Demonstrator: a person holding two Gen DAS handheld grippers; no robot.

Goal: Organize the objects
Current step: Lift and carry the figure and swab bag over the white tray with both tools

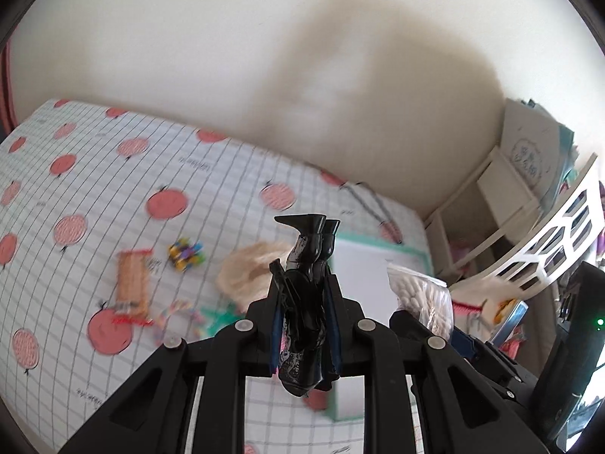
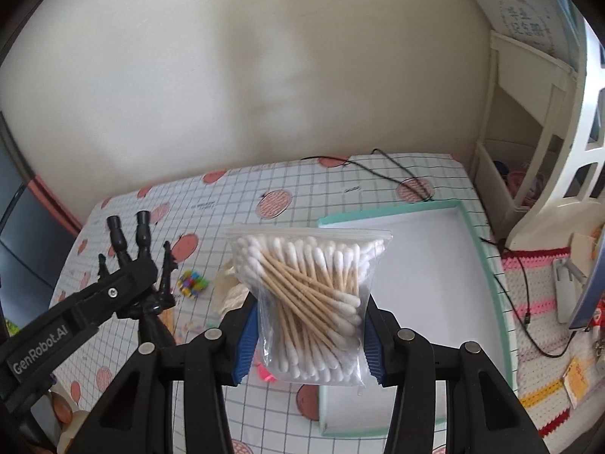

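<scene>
While both grippers hang above table (image 2: 264,408): left gripper (image 1: 304,291) squeezes black toy figure (image 1: 308,265), right gripper (image 2: 308,325) squeezes bag of cotton swabs (image 2: 306,302). Carry both over white tray (image 2: 427,276). Lower slow, keep bag flat, then let go.

A tray (image 2: 487,265) lies on the table (image 2: 287,185) at the right; left of it lie a small toy (image 2: 193,283) and a biscuit packet (image 1: 132,283).

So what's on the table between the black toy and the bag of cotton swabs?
In the right wrist view, between the black toy and the bag of cotton swabs lie a small colourful toy and a cream fluffy thing.
</scene>
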